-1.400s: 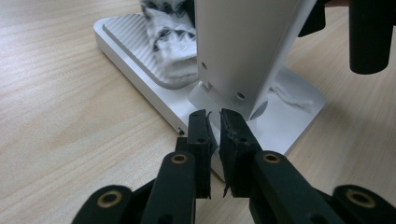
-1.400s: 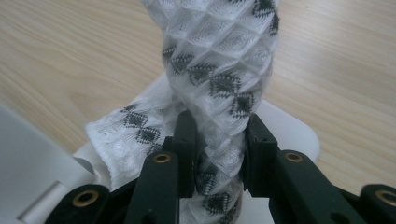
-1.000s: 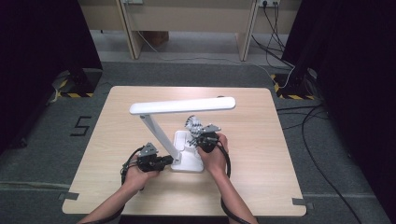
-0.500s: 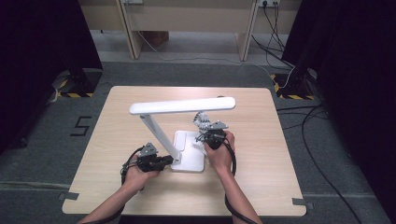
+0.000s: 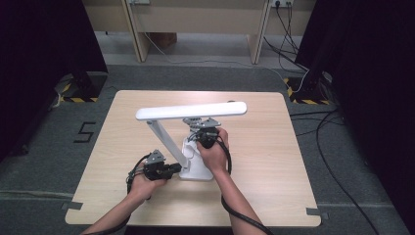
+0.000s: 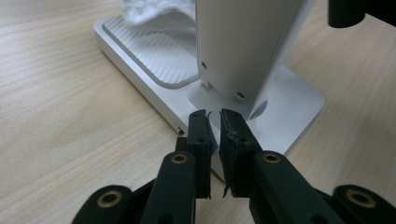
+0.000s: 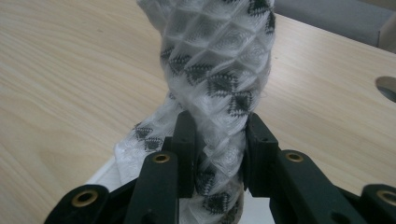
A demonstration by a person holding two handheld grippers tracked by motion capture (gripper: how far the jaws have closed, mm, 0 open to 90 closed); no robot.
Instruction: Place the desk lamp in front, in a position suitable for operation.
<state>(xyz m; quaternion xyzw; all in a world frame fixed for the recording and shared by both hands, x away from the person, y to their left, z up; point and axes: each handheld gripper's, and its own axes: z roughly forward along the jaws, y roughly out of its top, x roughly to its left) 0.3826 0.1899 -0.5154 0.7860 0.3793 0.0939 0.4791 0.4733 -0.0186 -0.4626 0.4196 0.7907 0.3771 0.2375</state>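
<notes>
Between the fingers [image 7: 187,154] of the right gripper [image 7: 215,154] a bunched white cloth with a dark diamond pattern [image 7: 219,70] is clenched; it rises in a twisted column ahead of the fingertips, and its lower end hangs toward the white ribbed base plate [image 6: 154,60] of a white desk lamp [image 5: 191,111]. The fingers of the left gripper [image 6: 212,122] are pressed nearly together on the near edge of that base, so the lamp seems to be steadied; whether the edge itself is pinched cannot be told. The wiping is judged to be under way: the cloth is held above the base, under the long lamp head, and the stem and head are probably left to be cleaned. One lamp, one cloth, two grippers and one pale wooden worktop [image 5: 274,147] are counted.
</notes>
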